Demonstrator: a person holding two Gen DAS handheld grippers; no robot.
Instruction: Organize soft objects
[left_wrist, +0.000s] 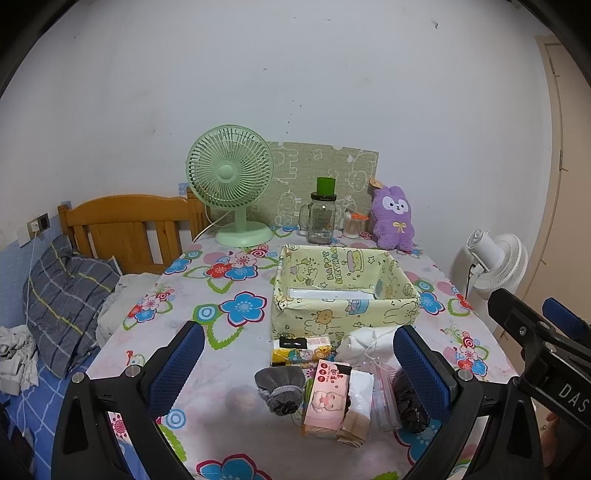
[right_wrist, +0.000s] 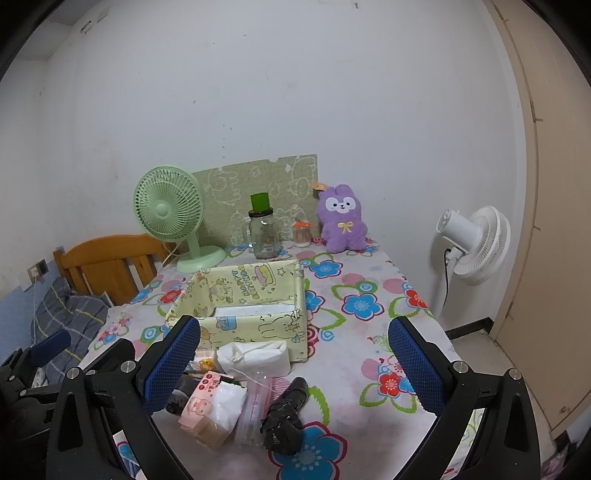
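Fingers of the left gripper stand spread wide and empty above the near clutter; the right gripper is likewise agape, holding nothing. Soft things lie heaped just before the yellow box: a pink tissue pack, a grey pouch, a white roll, a black bag. Right of the heap the flowered surface lies bare to its edge; the left edge meets the bed.

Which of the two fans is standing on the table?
The green fan is on the flowery table, at the back left beside the glass jar. The white fan is not on the table; it stands beside it on the right.
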